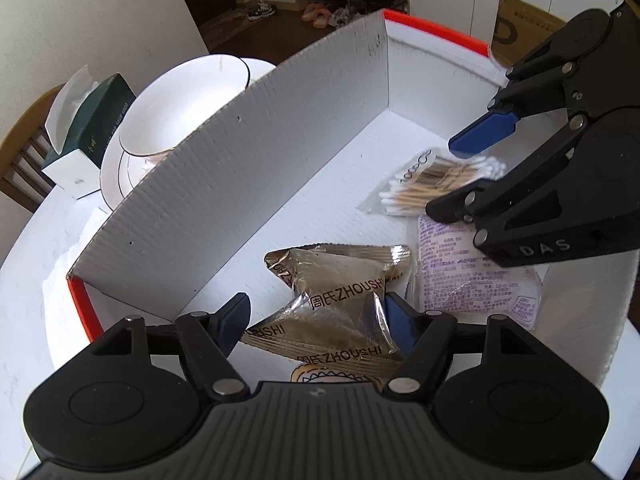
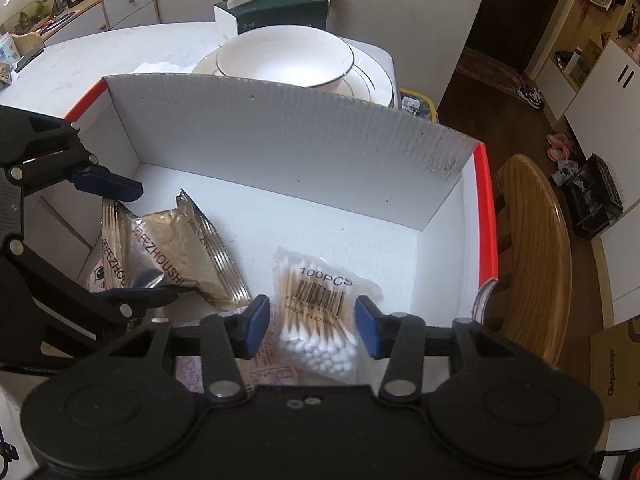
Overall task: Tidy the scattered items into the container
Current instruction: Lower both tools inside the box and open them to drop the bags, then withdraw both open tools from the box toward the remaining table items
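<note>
Jaws of the right gripper [image 2: 313, 327] were parted around the cotton swab bag [image 2: 320, 312], pads clear; the left gripper [image 1: 316, 316] was spread beside gold packets [image 1: 340, 300] inside the box [image 1: 248, 168].

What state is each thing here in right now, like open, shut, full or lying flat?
Left tool: open, around the silver packets, not squeezing.
Right tool: open, over the cotton swab bag.
Silver packets: sealed, in box.
Cotton swab bag: sealed, flat in box.
Box: open-topped.
Tissue box: opened, tissue sticking out.
Bowl: empty, on plate.
</note>
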